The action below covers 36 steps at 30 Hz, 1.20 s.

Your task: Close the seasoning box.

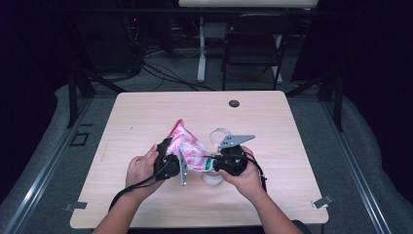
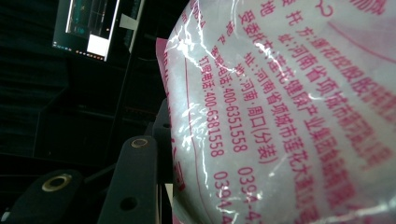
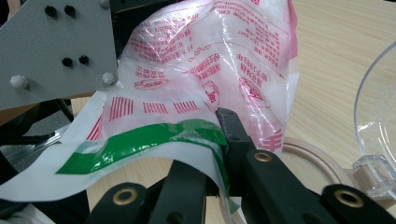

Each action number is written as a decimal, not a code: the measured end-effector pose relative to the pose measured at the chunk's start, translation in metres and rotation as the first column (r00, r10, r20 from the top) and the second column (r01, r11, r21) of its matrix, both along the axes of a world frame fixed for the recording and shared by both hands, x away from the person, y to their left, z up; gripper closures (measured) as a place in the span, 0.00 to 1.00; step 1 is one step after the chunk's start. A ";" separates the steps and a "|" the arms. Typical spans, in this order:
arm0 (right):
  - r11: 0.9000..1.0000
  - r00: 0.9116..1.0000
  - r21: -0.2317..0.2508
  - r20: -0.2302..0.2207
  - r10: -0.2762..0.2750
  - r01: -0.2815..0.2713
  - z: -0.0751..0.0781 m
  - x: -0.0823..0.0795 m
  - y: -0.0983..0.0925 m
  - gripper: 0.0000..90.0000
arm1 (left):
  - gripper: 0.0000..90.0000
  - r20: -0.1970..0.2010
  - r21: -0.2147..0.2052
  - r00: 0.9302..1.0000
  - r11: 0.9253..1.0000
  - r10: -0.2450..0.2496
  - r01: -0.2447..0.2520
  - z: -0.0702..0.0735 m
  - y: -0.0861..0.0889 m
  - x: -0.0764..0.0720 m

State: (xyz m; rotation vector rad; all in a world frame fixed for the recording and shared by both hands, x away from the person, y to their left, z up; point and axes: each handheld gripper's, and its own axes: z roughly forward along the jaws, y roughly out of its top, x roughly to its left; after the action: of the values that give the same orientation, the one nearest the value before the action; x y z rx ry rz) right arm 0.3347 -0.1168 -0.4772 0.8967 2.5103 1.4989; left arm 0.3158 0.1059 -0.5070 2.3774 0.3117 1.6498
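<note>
A pink-and-white printed plastic bag (image 1: 187, 146) full of white grains hangs between both grippers above the middle of the wooden table (image 1: 146, 117). My left gripper (image 1: 171, 152) grasps the bag's bulging body; in the left gripper view the bag (image 2: 289, 116) presses against the one black finger (image 2: 134, 179) that shows, and the other finger is hidden behind it. My right gripper (image 1: 211, 164) is shut on the bag's flat, green-striped end (image 3: 140, 142), the film pinched between its jaws (image 3: 220, 135).
A clear plastic bowl (image 1: 219, 133) (image 3: 380, 116) stands just beyond the right gripper. A round ring or lid (image 1: 213, 179) (image 3: 322, 163) lies on the table under the hands. A black grommet (image 1: 234, 103) sits near the far edge, with a chair (image 1: 253, 44) behind the table.
</note>
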 end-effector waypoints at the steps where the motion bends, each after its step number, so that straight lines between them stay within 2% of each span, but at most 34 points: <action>1: 1.000 1.000 0.000 0.000 0.000 0.000 0.000 0.000 0.000 0.99 | 0.69 0.000 0.002 1.000 1.000 0.000 0.000 0.000 0.000 0.000; 8: 1.000 1.000 -0.002 0.003 -0.001 0.001 0.000 0.000 0.000 0.99 | 0.69 0.010 0.023 1.000 1.000 -0.003 0.002 0.002 -0.001 -0.001; 14: 1.000 1.000 0.003 0.007 -0.005 0.005 0.001 -0.001 -0.001 0.99 | 0.69 0.034 0.044 0.999 0.999 -0.004 0.003 0.005 -0.002 -0.001; 36: 1.000 1.000 0.008 0.012 -0.005 0.005 0.003 -0.002 -0.003 0.99 | 0.70 0.075 0.087 0.997 0.996 -0.020 0.014 0.014 -0.005 -0.003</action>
State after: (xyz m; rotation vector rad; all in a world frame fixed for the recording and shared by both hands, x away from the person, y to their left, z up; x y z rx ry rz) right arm 0.3330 -0.1197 -0.4745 0.8914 2.4939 1.5087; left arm 0.3125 0.1009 -0.4926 2.3647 0.2097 1.7751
